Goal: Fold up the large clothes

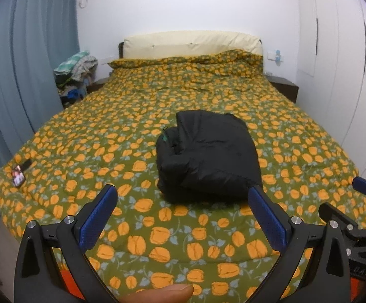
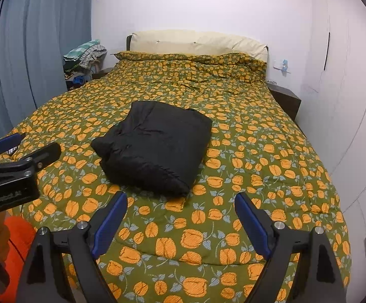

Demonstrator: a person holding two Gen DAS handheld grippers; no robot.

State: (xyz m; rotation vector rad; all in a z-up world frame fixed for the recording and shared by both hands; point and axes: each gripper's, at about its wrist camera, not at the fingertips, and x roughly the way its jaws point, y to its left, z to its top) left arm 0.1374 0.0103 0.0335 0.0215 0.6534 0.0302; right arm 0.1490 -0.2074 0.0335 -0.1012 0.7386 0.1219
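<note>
1. We see the bed [image 1: 87, 151], its flowered quilt spread flat.
2. The black jacket [image 1: 208, 151] lies mid-bed in a compact bundle: folding looks finished, perhaps only tidying left.
3. Our left gripper [image 1: 183, 217] and right gripper [image 2: 180, 221] hover short of it, fingers released, empty.

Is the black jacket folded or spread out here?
Folded: the black jacket lies as a compact, layered bundle on the bedspread.
</note>
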